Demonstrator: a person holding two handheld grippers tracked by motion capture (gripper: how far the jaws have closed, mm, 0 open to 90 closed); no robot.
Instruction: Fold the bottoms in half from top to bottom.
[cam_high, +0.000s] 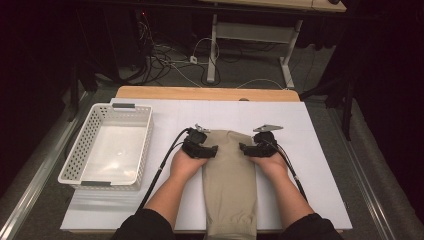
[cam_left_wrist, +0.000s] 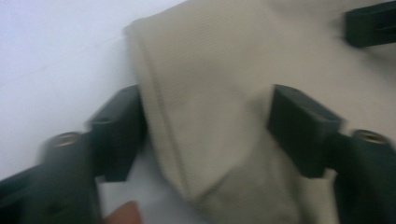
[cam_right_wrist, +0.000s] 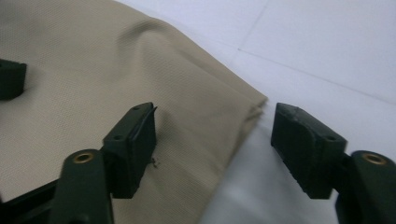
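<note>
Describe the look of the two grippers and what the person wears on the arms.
Both grippers, left gripper and right gripper, are black, each with two blocky jaws on arms with brass-coloured screw holes. A grey three-cornered plate sits on top of the right one, and a smaller grey plate on the left. A black cable trails back from each. The sleeves are dark, pushed up above the forearms.

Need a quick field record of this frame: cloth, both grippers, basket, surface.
cloth: beige folded fabric, lying lengthwise on the table, near end over the front edge
left gripper: at the cloth's left edge near the far end; jaws straddle the edge, one pad at the fold, not clamped
right gripper: at the cloth's right edge; jaws straddle the edge with a gap, not clamped
basket: white perforated basket, left of the cloth, nothing in it
surface: white table cover
</note>
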